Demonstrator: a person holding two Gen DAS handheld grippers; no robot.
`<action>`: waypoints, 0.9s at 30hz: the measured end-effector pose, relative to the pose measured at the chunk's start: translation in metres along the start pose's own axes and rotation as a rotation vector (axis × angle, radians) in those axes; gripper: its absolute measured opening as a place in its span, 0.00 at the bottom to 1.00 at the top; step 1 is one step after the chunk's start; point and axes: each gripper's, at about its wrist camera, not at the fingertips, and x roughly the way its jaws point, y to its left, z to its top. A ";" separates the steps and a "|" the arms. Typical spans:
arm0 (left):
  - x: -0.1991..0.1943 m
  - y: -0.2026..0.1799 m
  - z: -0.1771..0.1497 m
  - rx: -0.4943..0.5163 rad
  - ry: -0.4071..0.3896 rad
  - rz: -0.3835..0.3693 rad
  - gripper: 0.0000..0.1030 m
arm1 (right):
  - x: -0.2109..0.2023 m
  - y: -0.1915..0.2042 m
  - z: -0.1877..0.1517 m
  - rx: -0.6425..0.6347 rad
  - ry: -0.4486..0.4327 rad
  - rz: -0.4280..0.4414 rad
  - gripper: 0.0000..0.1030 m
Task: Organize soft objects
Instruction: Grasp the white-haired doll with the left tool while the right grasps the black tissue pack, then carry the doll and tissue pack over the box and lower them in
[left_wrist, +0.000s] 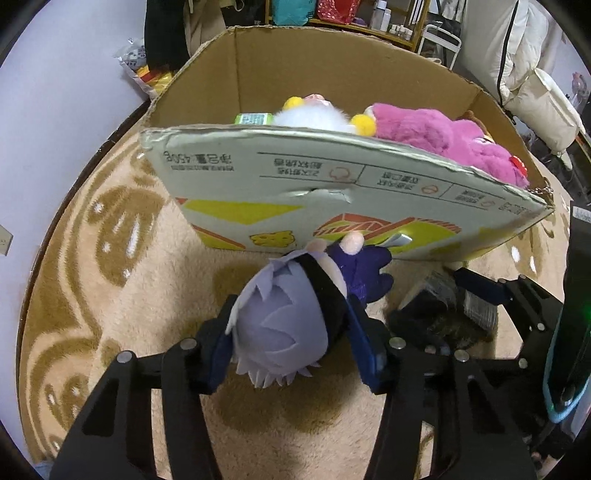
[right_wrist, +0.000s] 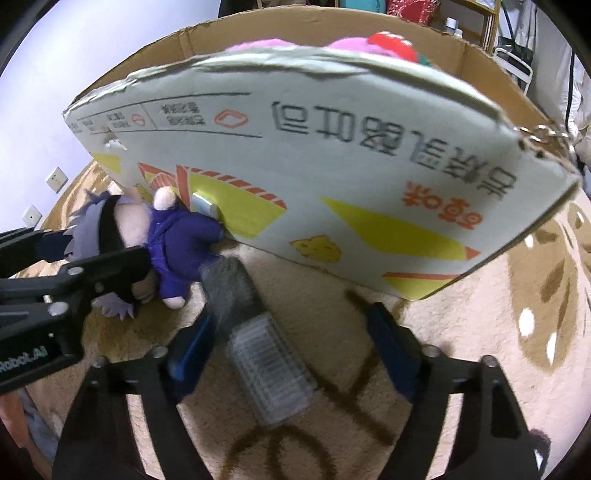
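The left gripper (left_wrist: 291, 343) is pinching the doll (left_wrist: 295, 314) by its lilac-haired head, its blue fingers (left_wrist: 365, 354) pressing against both sides. The doll (navy suit, black band over its eyes) is lying on the rug (left_wrist: 110, 258) with its feet touching the printed front wall of the box (left_wrist: 332, 177).

The right gripper (right_wrist: 291, 350) is hovering over a grey packet (right_wrist: 258, 347) in clear wrap with a barcode, which is lying on the rug just beside the doll and close to the box. Its fingers (right_wrist: 391, 350) are standing fairly wide; the left one is sitting right at the packet's edge, while the right one is staying clear of it, so nothing is gripped there.

The box is sitting open on the rug, already holding a pink plush (left_wrist: 443, 136), a white fluffy toy (left_wrist: 314, 116) with yellow pompoms, and a small green carton (left_wrist: 253, 119). Shelves and hanging clothes are crowding the background behind it.
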 end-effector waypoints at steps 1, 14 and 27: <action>-0.002 0.001 -0.001 -0.004 -0.003 -0.001 0.52 | -0.001 -0.001 0.000 0.006 0.001 -0.003 0.71; -0.033 0.010 -0.021 -0.041 -0.059 0.071 0.50 | -0.012 -0.015 -0.012 0.088 0.000 0.091 0.24; -0.085 0.016 -0.035 -0.080 -0.189 0.163 0.50 | -0.071 -0.019 -0.015 0.074 -0.148 0.090 0.21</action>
